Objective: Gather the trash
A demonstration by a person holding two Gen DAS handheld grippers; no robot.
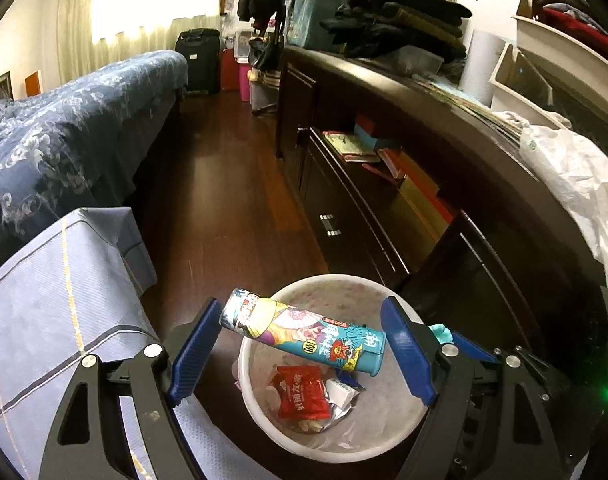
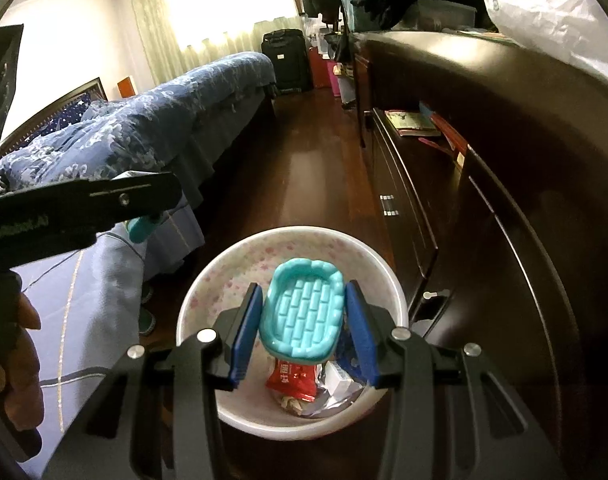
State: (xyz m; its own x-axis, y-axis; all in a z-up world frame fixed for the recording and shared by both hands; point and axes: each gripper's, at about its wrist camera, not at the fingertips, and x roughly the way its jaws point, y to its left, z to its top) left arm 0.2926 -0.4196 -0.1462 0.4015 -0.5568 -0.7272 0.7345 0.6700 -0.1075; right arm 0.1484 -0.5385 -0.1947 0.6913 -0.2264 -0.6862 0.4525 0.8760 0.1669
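Observation:
My left gripper (image 1: 302, 312) is shut on a teal printed tube (image 1: 304, 334), gripped end to end between the blue pads and lying crosswise over a white bin (image 1: 332, 280). In the bin lie a red packet (image 1: 302, 396) and silver wrappers (image 1: 340, 408). In the right wrist view my right gripper (image 2: 304, 292) is shut on a turquoise soap dish (image 2: 302, 316), held above the same bin (image 2: 304, 232) and its red packet (image 2: 292, 380). The left gripper's black body (image 2: 84, 204) shows at upper left there, with a person's hand (image 2: 16, 340) below it.
A dark wooden cabinet (image 1: 444, 152) runs along the right, with books (image 1: 350, 146) on an open shelf and a white plastic bag (image 1: 576, 176) on top. On the left are a bed with a blue cover (image 1: 84, 120) and a blue checked cloth (image 1: 52, 320). Wooden floor (image 1: 232, 168) lies between.

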